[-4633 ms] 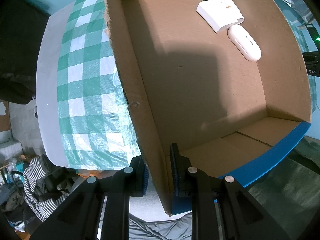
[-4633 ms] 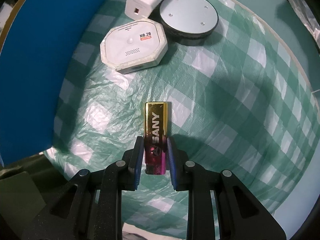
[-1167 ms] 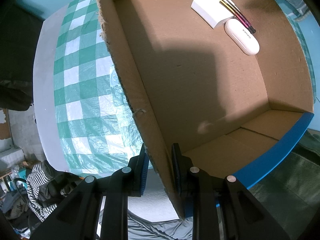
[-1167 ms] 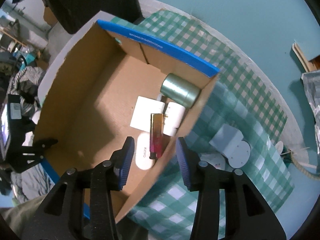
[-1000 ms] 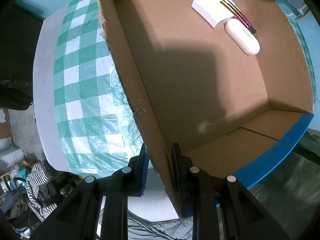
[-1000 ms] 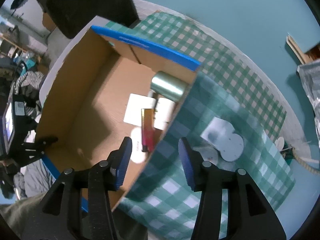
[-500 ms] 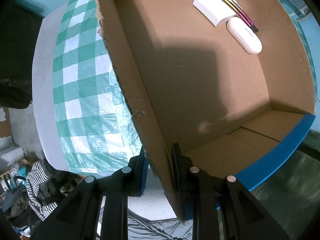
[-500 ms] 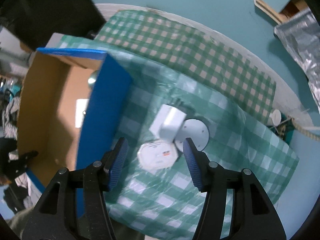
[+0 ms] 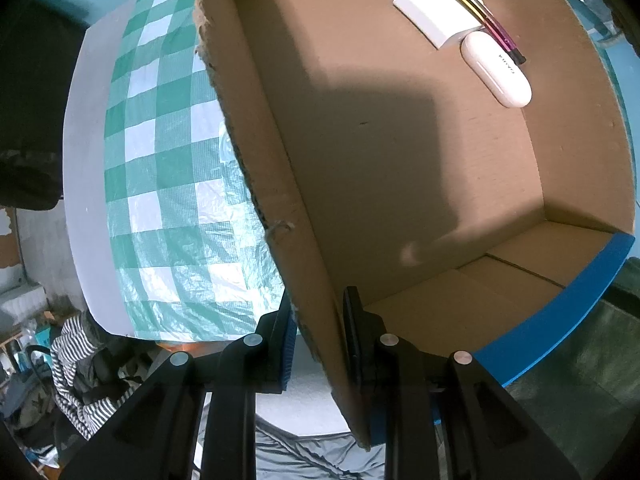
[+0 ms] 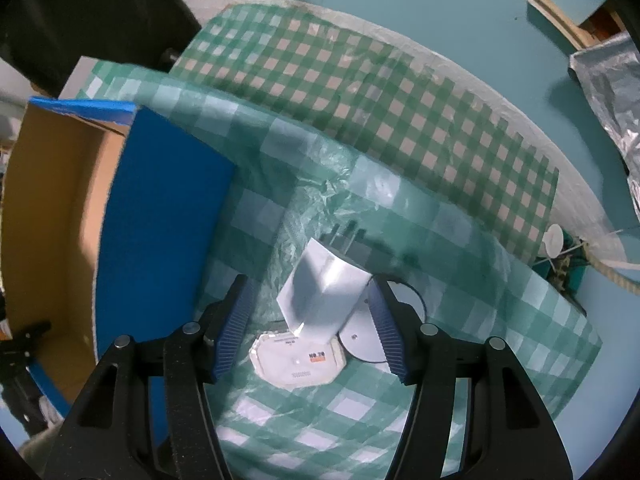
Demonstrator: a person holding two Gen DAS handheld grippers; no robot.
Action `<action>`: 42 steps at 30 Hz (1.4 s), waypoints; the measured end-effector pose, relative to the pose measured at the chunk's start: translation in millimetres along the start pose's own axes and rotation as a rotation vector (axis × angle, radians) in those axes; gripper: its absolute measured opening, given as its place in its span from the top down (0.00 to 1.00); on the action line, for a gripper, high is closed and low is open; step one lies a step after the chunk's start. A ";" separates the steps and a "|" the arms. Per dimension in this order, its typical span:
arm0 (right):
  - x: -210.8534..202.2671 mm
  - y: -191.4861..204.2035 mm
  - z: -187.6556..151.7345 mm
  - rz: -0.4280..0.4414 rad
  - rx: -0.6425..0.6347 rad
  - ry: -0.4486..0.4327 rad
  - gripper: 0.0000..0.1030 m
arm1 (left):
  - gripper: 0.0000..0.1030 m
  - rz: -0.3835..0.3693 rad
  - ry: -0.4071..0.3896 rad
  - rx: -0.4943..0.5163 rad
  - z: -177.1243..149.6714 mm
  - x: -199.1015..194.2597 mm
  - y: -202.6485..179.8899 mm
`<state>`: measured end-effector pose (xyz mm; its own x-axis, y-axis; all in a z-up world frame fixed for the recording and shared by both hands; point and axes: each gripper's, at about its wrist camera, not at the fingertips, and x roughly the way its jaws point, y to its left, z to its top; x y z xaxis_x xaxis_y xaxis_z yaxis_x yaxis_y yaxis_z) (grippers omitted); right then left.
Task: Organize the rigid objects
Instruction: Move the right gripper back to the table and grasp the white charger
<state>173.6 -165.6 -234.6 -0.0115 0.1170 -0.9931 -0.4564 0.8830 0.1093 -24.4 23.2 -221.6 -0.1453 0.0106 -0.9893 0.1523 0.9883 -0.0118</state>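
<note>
right tool (image 10: 312, 328), jaws widening, dropped over white adapter (image 10: 320, 300); left tool (image 9: 318, 336) pinches box wall (image 9: 256, 128).

Left tongs (image 9: 318, 334) point straight down, jaws clamped on a thin cardboard wall (image 9: 320, 312); right tongs (image 10: 310, 330) also point down, jaws parted and just been opening, pads clear of the white block (image 10: 320, 300) between them.

Cardboard box (image 9: 420, 152) floor mostly bare, white charger (image 10: 320, 300) crowded by neighbours
</note>
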 end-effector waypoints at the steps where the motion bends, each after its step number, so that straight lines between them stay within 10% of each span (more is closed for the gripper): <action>1: 2.6 1.1 0.6 0.005 -0.004 0.005 0.39 | 0.78 0.001 0.002 -0.002 0.0 0.0 -0.7; 42: 50.1 14.4 7.2 -0.089 -0.088 0.065 0.52 | 0.77 0.001 0.021 -0.008 5.4 1.1 -2.3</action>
<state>172.9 -143.7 -282.4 -0.0242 0.0076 -0.9997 -0.5347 0.8448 0.0194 -19.7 20.1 -223.5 -0.1655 0.0149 -0.9861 0.1446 0.9895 -0.0094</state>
